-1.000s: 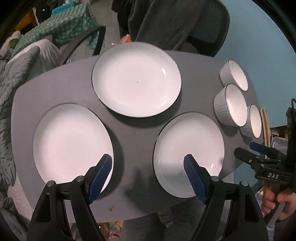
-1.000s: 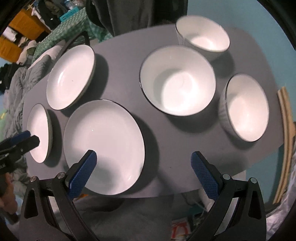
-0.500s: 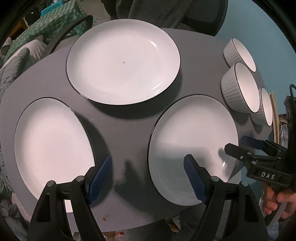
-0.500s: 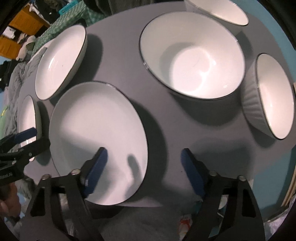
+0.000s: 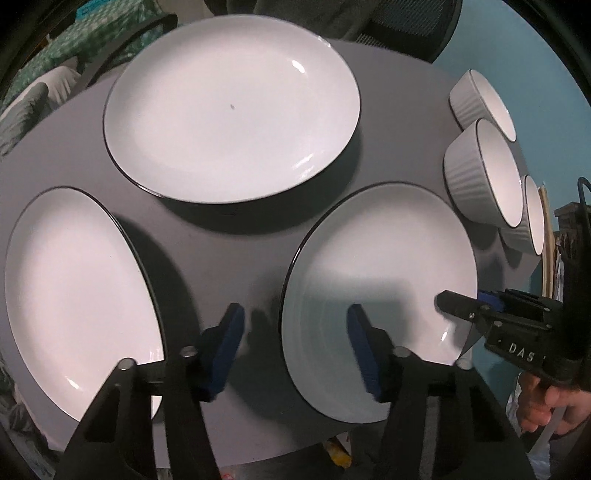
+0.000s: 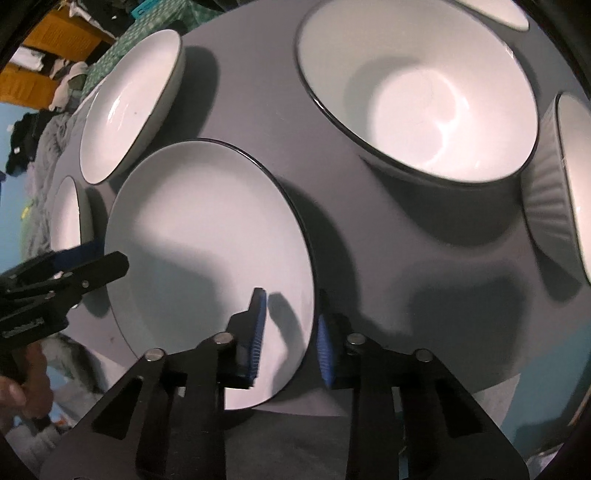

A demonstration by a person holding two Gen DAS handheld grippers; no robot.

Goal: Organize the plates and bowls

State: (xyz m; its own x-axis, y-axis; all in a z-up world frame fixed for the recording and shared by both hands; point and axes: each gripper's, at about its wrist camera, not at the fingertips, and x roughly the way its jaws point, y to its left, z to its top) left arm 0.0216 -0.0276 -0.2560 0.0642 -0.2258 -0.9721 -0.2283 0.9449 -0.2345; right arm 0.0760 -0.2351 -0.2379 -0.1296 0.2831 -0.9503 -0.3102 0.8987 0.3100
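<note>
Right hand-held gripper (image 6: 290, 332) closing, astride the near plate's (image 6: 199, 236) rim, not yet pinching, left hand-held gripper (image 5: 293, 350) closing, straddling its other rim, near edge of the surface (image 6: 369, 229).

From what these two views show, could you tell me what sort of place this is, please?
Probably a lived-in room at home, not a lab: a grey table laid with white plates and bowls, an office chair behind it, and piled clothes and orange bins against teal walls.

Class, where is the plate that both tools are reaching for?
The near plate sits at the table's front edge, between the left tool and right tool.
</note>
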